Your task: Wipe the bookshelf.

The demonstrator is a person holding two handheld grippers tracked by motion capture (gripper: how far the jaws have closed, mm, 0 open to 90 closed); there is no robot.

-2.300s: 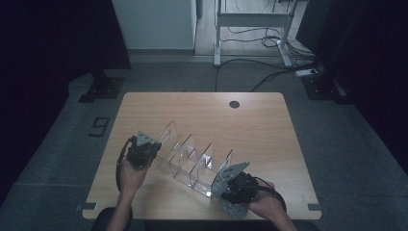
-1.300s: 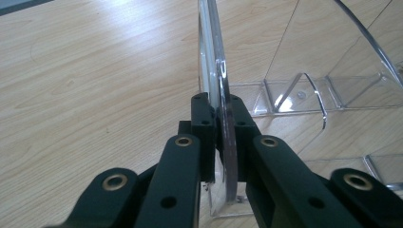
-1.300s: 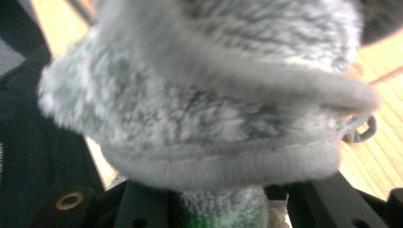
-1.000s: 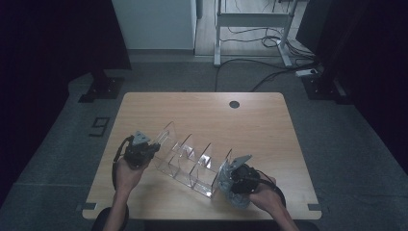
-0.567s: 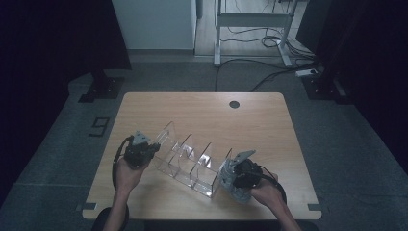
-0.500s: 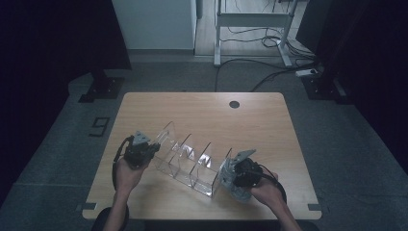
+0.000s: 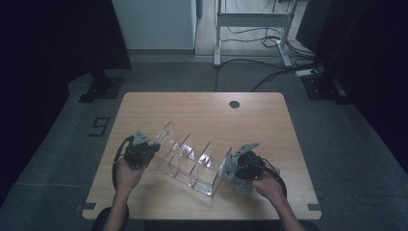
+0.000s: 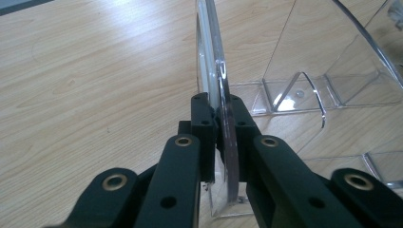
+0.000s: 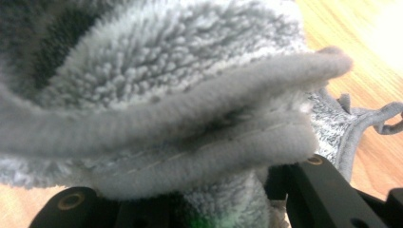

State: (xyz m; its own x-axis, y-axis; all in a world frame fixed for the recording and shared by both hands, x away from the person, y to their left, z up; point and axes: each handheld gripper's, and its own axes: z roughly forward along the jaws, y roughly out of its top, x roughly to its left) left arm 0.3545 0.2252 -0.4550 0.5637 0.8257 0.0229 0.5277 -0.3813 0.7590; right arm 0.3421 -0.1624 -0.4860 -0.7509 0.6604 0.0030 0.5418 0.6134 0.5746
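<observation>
Between the right hand-held gripper point(image 9: 199, 209) jaws, grey cloth point(image 9: 161, 95) bunched against clear rack point(image 7: 192, 156).

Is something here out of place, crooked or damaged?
Nothing looks damaged or spilled. The clear plastic rack stands upright but lies diagonally across the wooden table, not square to its edges. The left gripper is clamped on its end panel, and the right gripper holds a bunched grey cloth by the other end.
</observation>
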